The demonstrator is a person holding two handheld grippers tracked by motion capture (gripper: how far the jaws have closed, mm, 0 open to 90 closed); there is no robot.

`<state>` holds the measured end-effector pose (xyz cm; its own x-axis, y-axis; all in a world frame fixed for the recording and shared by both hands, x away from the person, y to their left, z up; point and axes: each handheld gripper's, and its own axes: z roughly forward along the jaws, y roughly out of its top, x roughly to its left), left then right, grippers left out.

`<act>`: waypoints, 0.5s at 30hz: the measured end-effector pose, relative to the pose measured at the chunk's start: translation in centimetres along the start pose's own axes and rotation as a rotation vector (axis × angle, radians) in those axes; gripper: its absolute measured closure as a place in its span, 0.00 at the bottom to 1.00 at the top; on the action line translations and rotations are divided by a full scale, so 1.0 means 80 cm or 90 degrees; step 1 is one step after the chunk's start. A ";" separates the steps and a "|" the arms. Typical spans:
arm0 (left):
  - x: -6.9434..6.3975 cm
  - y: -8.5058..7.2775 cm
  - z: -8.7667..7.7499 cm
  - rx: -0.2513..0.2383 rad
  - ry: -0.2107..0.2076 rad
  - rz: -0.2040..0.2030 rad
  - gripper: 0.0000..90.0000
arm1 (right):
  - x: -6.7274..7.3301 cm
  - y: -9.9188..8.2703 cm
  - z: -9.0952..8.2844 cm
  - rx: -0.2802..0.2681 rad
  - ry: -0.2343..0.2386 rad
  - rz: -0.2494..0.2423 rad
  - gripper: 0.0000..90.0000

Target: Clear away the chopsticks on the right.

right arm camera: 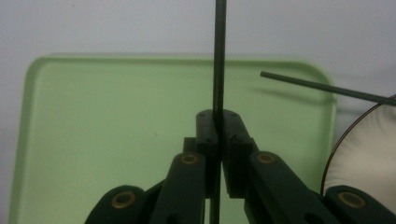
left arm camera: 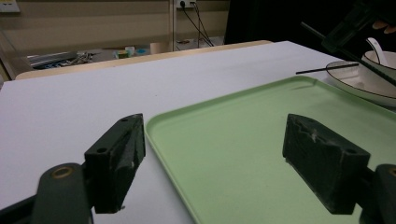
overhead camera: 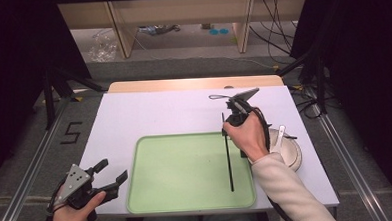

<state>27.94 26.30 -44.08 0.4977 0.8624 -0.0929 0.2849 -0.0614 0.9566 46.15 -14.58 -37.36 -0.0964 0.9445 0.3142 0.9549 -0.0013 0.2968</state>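
Right gripper view looks straight down its own right tongs [right arm camera: 218, 122], whose jaws are pressed together on a thin black chopstick [right arm camera: 218, 56]; the stick runs up from between the pads and out past the top of the frame, over the green tray [right arm camera: 93, 121]. A second chopstick [right arm camera: 322, 87] lies slanted at the right, its far end over the tray's corner and its near end resting on the rim of a white plate [right arm camera: 369, 154].

From the high view, the right hand [overhead camera: 247, 133] holds those tongs above the tray's right side, and the gripped chopstick [overhead camera: 228, 156] hangs down over the tray [overhead camera: 187, 191], its lower end near the front rim. The plate [overhead camera: 293, 156] sits on the desk [overhead camera: 159, 112] just right of the tray, with a white spoon [overhead camera: 281, 134] in it.

The left tongs [overhead camera: 109, 174] stand wide, holding nothing, at the desk's front left corner just beside the tray. Seen from the left gripper view, their two jaws frame the tray's near left corner [left arm camera: 224, 154].
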 end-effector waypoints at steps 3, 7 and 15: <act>0.000 0.000 0.000 0.000 -0.001 -0.001 0.24 | -0.003 -0.001 0.011 0.024 -0.007 0.009 0.98; 0.000 0.000 0.000 0.001 -0.002 0.000 0.24 | -0.008 -0.002 0.024 0.032 -0.018 -0.006 0.98; 0.000 0.000 0.000 0.001 -0.002 0.000 0.24 | -0.009 -0.006 0.041 0.055 -0.030 -0.003 0.98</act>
<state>27.96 26.30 -44.11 0.5002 0.8608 -0.0940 0.2857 -0.0616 0.9563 46.69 -14.17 -40.64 -0.0894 0.9586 0.2703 0.9753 0.0293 0.2189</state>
